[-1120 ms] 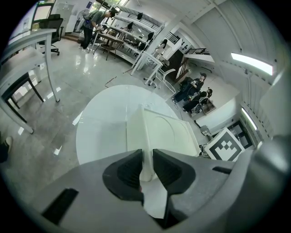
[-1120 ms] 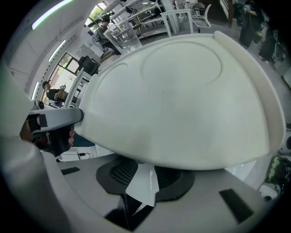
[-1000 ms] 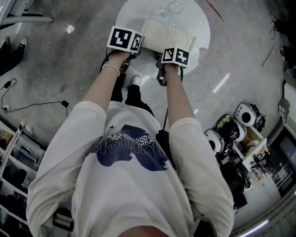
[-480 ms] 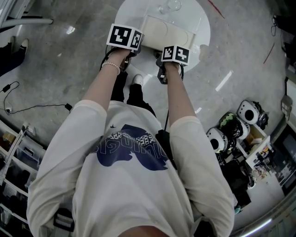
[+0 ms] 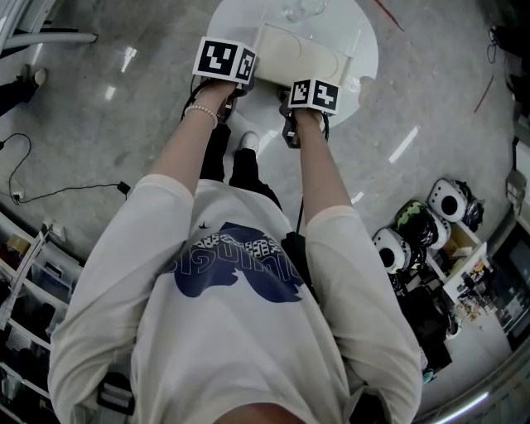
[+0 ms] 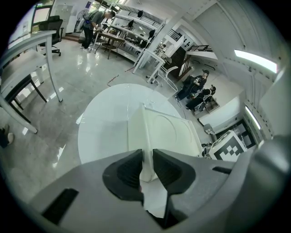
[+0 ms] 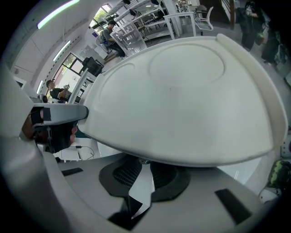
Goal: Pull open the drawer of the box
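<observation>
Both arms stretched forward and down, bare left forearm (image 5: 186, 137) and right forearm (image 5: 319, 166) roughly parallel. Bead bracelet (image 5: 201, 113) on left wrist. Left gripper (image 6: 146, 157): jaws narrow, clamped on box (image 6: 159, 132) edge. Right gripper (image 7: 144, 166): jaws near together, pinching small knob (image 7: 144, 160). Right gripper slightly nearer body.

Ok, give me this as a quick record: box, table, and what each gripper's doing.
box: white, on the table
table: round, white
left gripper: shut on the box's corner edge
right gripper: low under the box's front edge, seemingly shut on a small knob
</observation>
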The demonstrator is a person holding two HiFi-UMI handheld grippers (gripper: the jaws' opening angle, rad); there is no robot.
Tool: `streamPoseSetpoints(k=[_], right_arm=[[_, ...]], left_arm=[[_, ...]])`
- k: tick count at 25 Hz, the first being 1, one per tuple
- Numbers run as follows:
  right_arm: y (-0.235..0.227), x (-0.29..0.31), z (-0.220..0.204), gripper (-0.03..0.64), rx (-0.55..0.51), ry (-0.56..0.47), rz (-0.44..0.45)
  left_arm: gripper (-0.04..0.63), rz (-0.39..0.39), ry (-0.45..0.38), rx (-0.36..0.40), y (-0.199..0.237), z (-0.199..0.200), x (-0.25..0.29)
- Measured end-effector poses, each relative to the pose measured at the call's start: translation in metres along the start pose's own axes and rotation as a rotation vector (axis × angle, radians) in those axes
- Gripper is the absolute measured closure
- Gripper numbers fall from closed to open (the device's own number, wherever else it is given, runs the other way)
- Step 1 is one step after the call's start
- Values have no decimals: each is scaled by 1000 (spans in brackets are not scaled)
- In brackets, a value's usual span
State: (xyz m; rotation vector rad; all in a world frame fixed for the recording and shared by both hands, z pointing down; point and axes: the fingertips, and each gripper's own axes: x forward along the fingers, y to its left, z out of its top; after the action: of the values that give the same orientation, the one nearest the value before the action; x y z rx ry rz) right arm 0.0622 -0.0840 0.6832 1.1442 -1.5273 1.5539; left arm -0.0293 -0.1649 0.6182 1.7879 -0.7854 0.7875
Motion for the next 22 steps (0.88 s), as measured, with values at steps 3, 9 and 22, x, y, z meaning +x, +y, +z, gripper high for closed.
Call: streamPoseSetpoints(k=[3, 9, 22], right_arm=[[1, -1, -4, 565, -4, 1, 10], [2, -1, -17, 565, -3, 3, 16], [6, -4, -44, 566, 2, 5, 34]], left_arm=[[517, 2, -2, -4, 0, 1, -1], [515, 6, -3, -7, 0, 0, -1], [515, 16, -3, -9, 0, -1, -1]])
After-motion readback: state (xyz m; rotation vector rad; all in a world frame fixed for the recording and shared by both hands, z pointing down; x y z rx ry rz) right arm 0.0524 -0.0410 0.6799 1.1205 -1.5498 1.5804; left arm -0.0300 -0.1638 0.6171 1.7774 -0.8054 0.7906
